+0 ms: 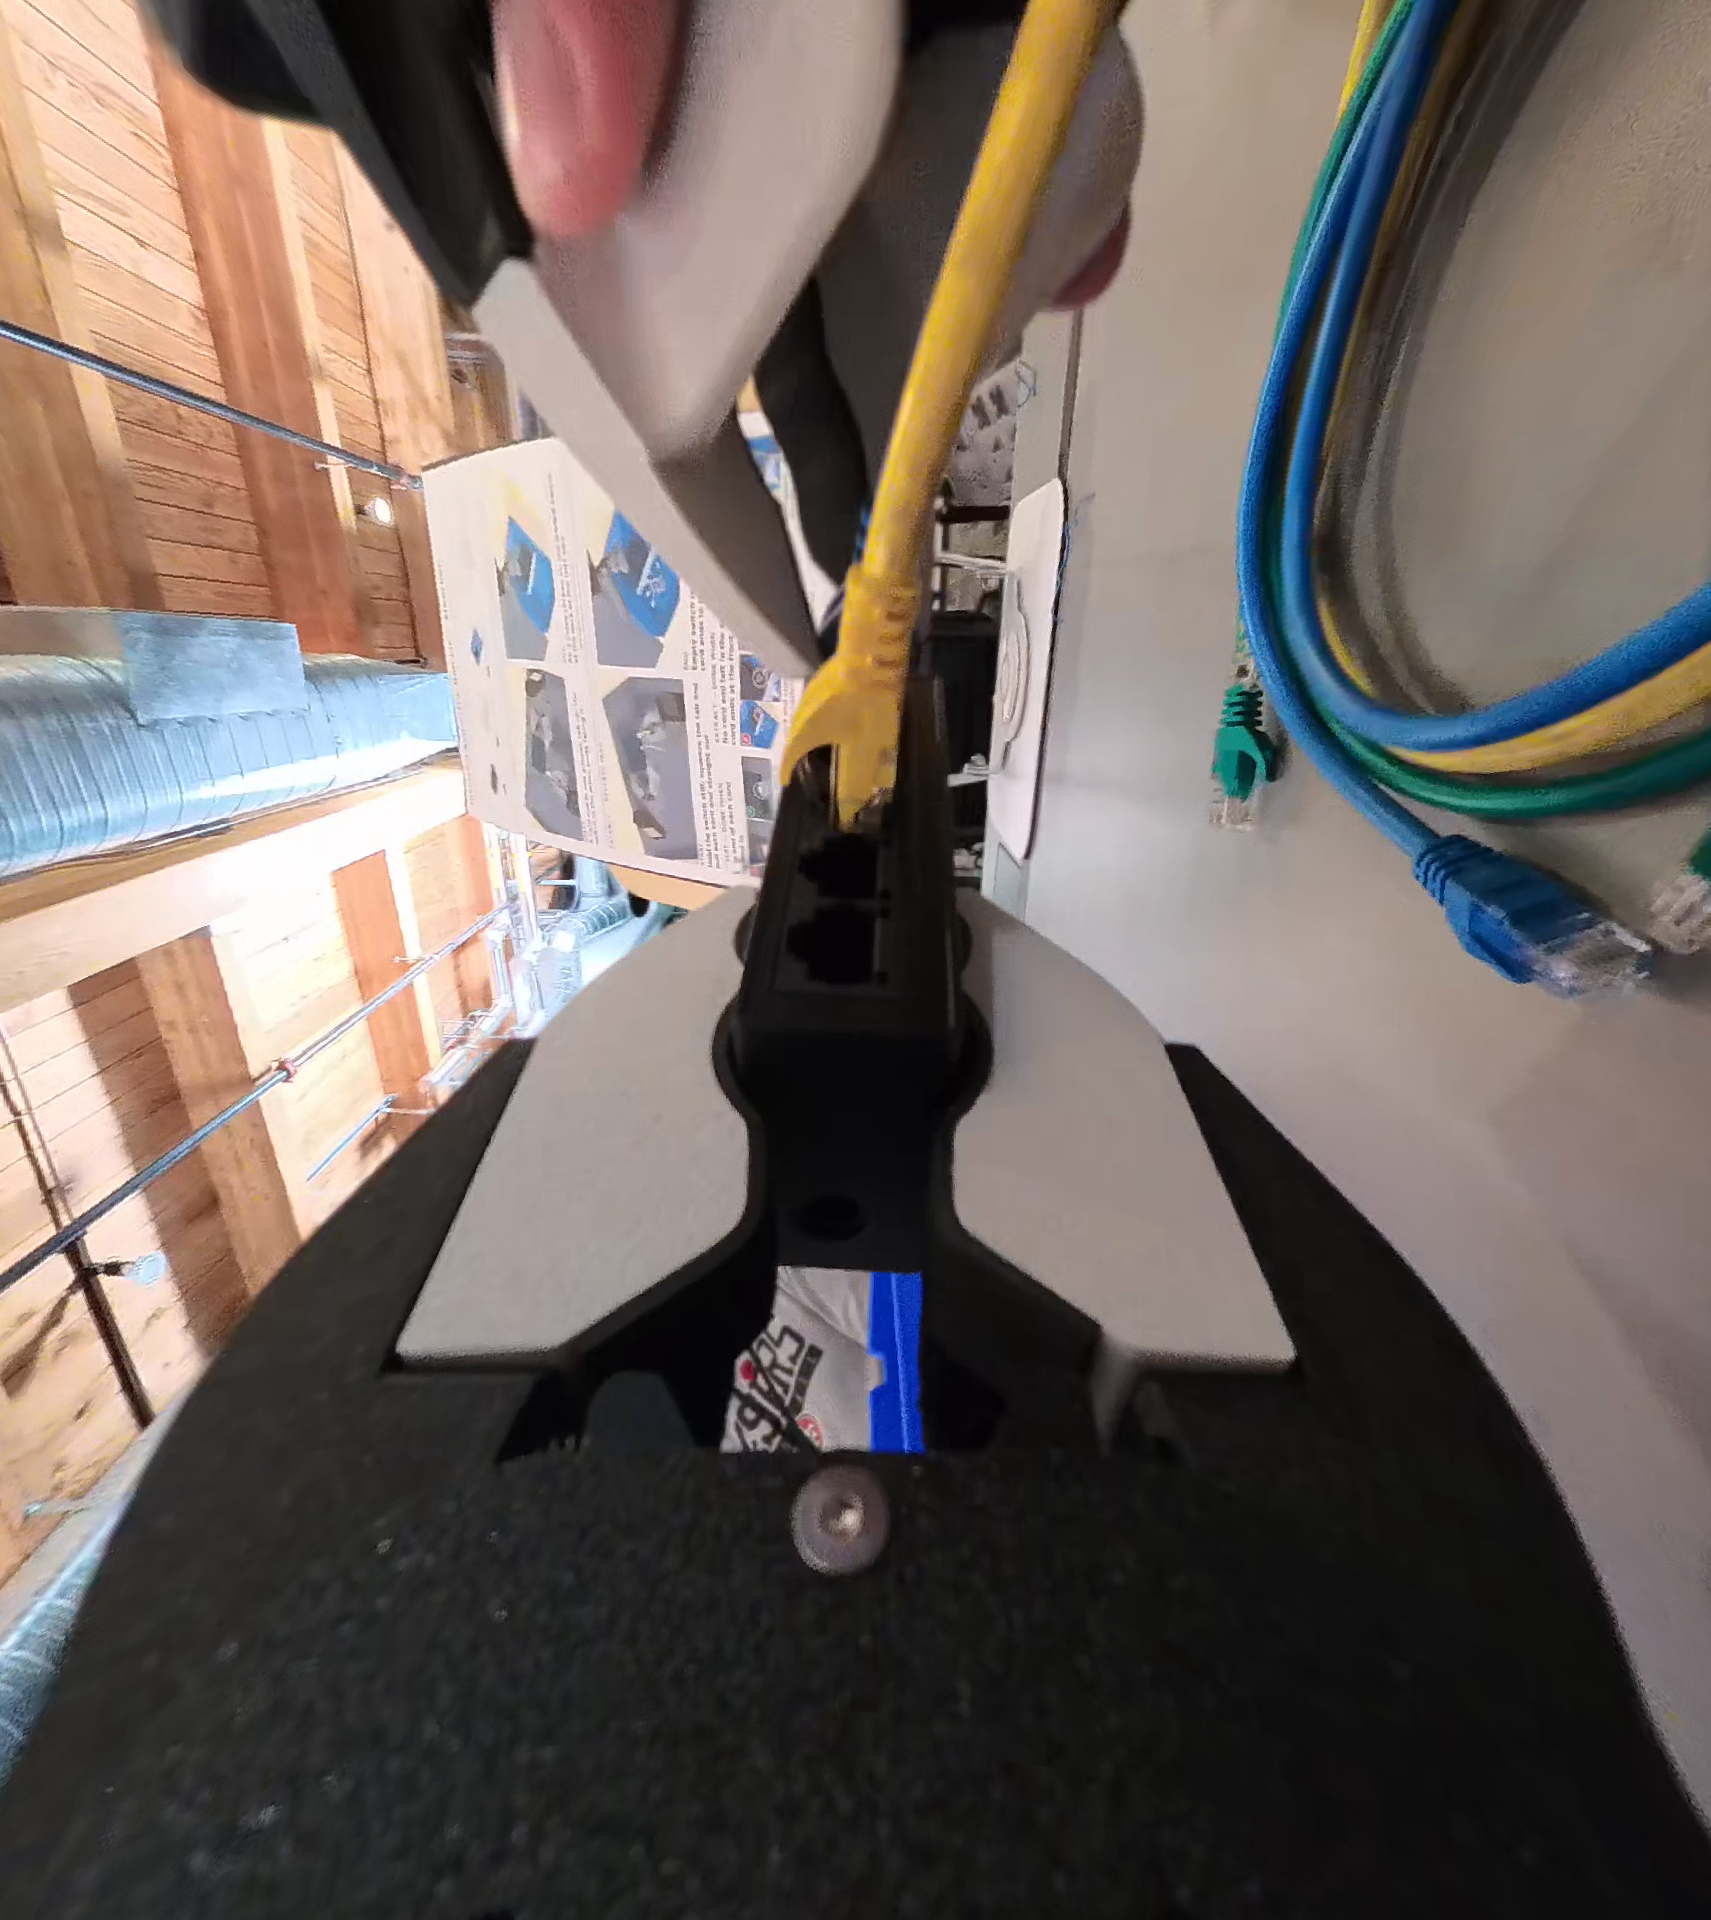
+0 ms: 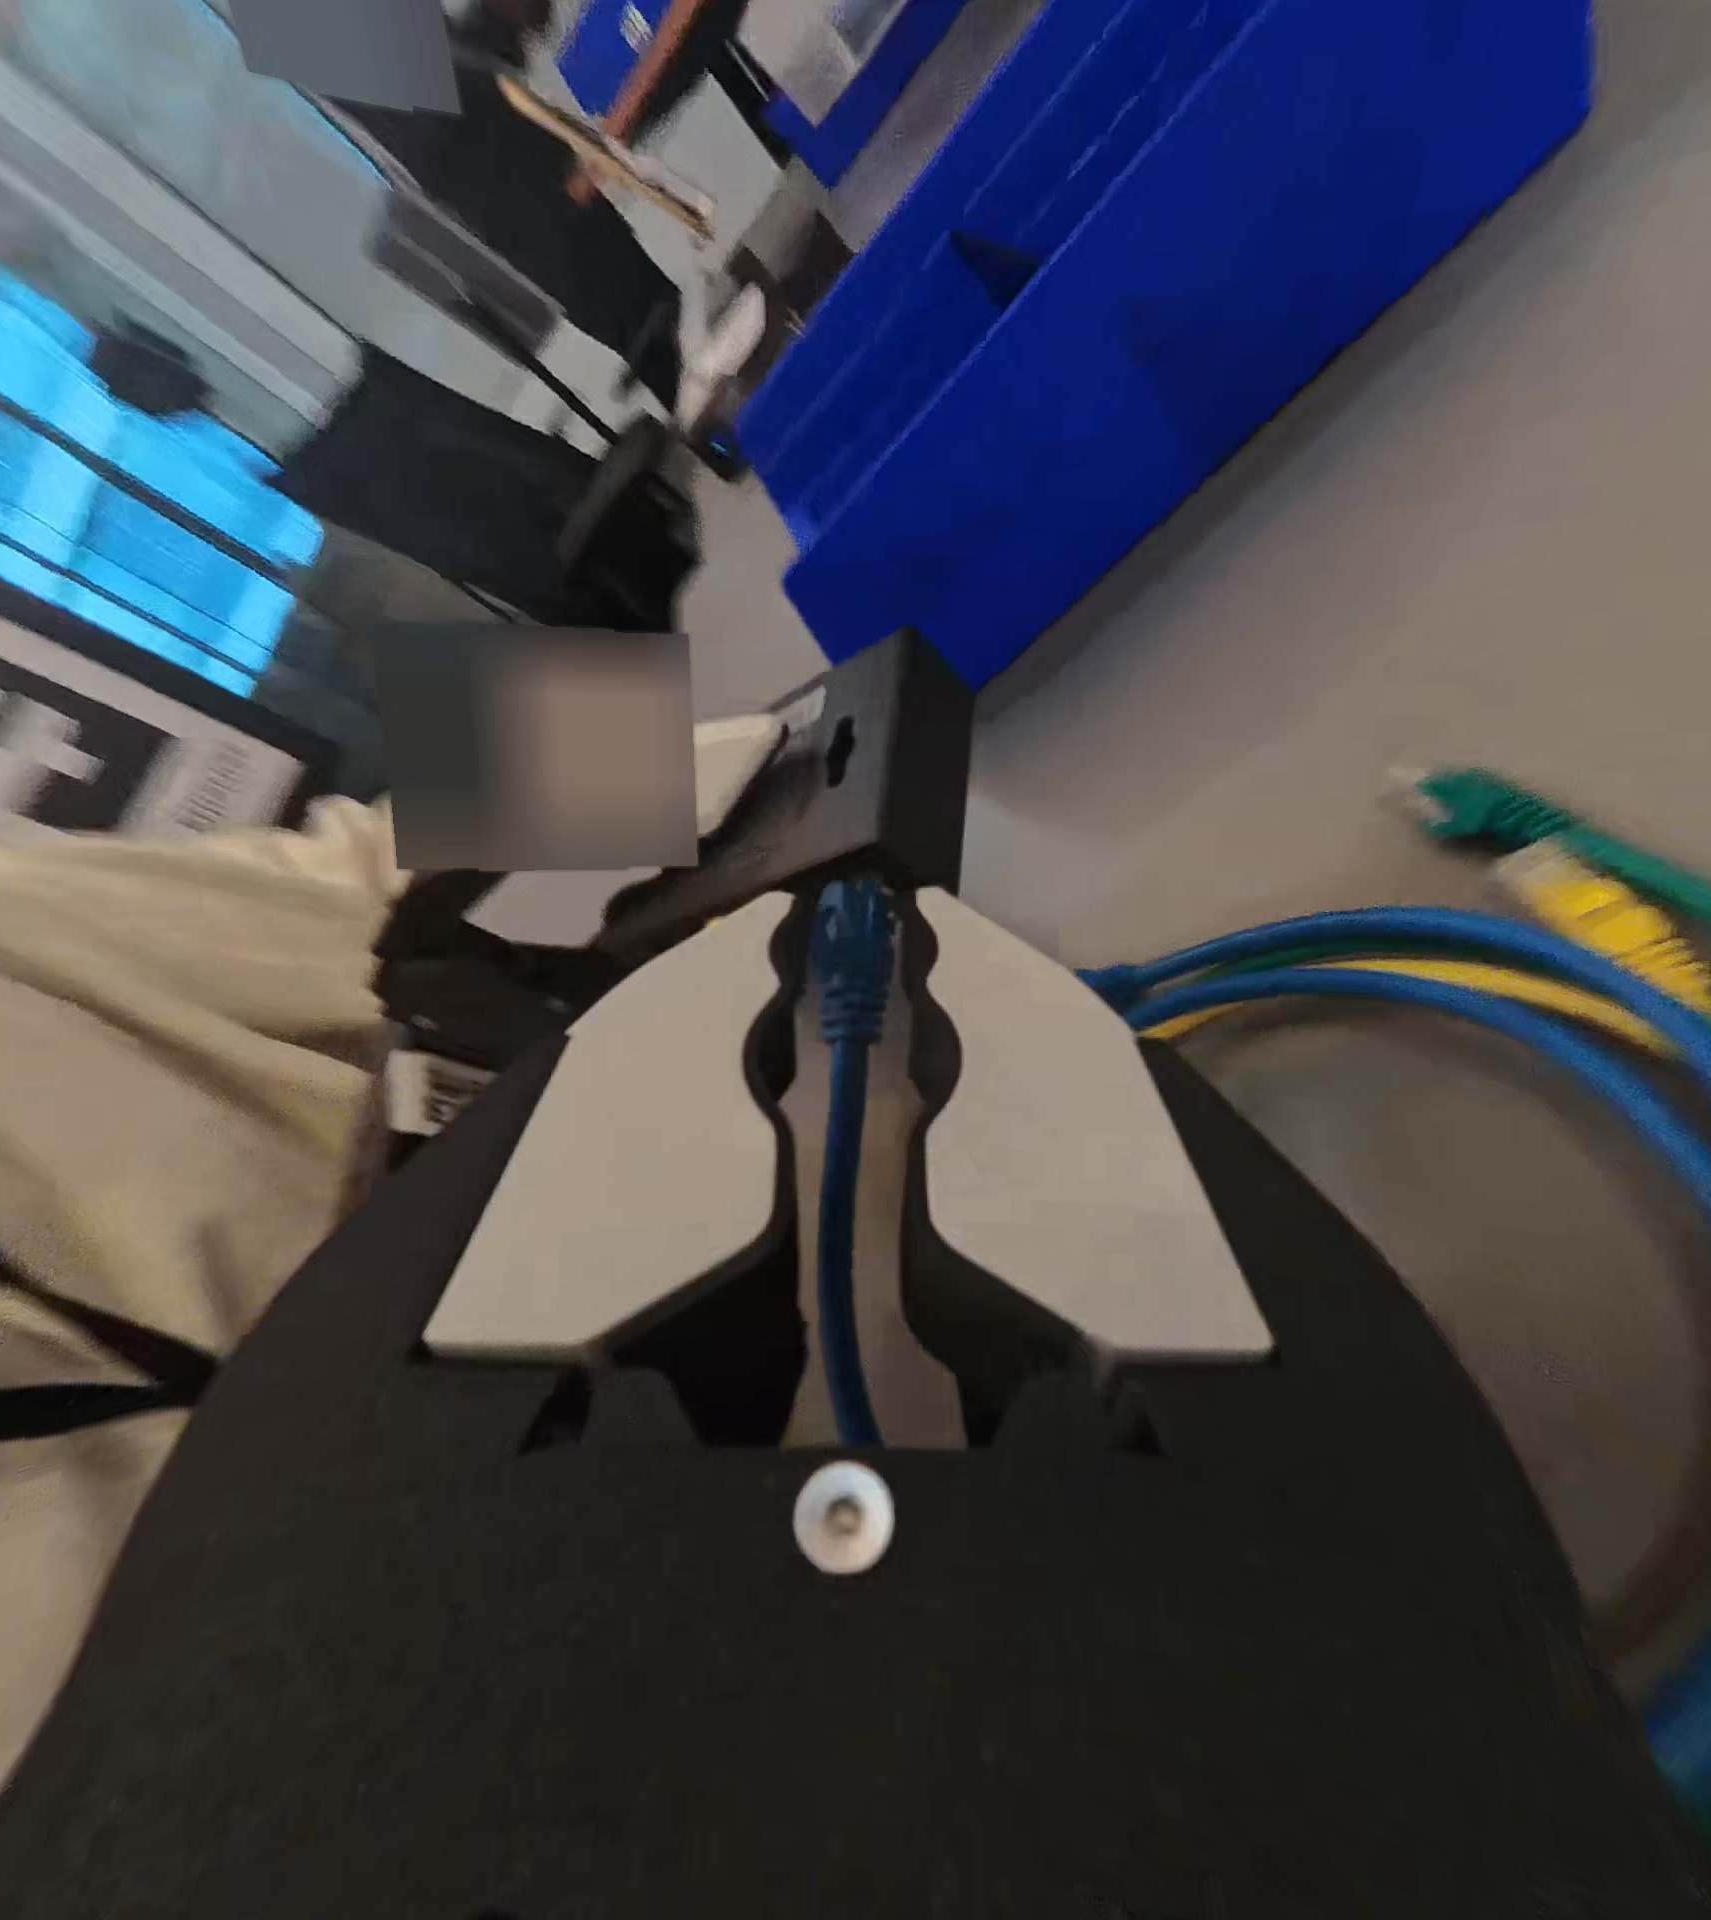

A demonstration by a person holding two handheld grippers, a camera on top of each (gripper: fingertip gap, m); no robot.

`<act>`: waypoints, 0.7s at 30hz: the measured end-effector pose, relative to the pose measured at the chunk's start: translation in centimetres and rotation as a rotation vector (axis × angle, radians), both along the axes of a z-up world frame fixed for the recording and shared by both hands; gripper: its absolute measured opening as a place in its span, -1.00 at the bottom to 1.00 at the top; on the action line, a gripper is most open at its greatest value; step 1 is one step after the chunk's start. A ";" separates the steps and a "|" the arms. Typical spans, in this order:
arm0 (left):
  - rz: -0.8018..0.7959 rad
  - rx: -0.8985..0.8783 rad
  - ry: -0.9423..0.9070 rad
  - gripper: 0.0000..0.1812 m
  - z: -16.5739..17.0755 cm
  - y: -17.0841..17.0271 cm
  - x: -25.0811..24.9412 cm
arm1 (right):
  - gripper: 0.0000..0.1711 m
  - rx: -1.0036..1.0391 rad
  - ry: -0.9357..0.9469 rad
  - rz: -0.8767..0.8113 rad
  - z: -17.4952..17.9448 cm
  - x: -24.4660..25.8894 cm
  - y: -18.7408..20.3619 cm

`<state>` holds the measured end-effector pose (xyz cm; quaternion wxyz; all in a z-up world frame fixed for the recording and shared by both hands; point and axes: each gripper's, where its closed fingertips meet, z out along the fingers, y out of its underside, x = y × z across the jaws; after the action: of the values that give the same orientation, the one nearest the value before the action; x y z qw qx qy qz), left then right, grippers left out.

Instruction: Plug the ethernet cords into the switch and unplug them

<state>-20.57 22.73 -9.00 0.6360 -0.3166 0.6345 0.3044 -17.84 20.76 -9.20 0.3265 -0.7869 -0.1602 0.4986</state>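
My left gripper (image 1: pixel 856 935) is shut on the black switch (image 1: pixel 846 997) and holds it above the grey table (image 1: pixel 1298 1195). A yellow cord (image 1: pixel 944 332) has its plug (image 1: pixel 846 717) in a far port, and two nearer ports show empty. My right gripper (image 2: pixel 856 914) is shut on the blue cord's plug (image 2: pixel 853 951), whose tip meets the port face of the switch (image 2: pixel 898 748). I cannot tell how deep the blue plug sits. A right finger (image 1: pixel 643 395) and a hand show in the left wrist view above the switch.
Loose blue, green and yellow cords (image 1: pixel 1329 582) coil on the table to the right, with a blue plug (image 1: pixel 1516 920) and a green plug (image 1: pixel 1240 748) lying free. A blue bin (image 2: pixel 1142 312) stands behind the switch. A printed instruction sheet (image 1: pixel 602 644) stands beyond.
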 end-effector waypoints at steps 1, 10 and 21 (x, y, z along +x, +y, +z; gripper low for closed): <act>-0.002 0.004 0.002 -0.68 -0.1 0.0 0.0 | -0.73 0.061 -0.101 0.003 -0.5 0.2 -0.1; 0.059 -0.075 0.019 -0.68 -0.9 1.2 -0.1 | -0.85 0.462 -0.587 -0.062 -1.9 0.5 0.5; 0.152 -0.178 0.043 -0.68 -1.5 3.5 -0.9 | -0.86 0.357 -0.568 -0.114 -2.2 2.2 -0.9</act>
<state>-21.49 26.25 -10.53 0.5668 -0.4122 0.6466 0.3010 -15.60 19.83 -11.38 0.4288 -0.8325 -0.2852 0.2044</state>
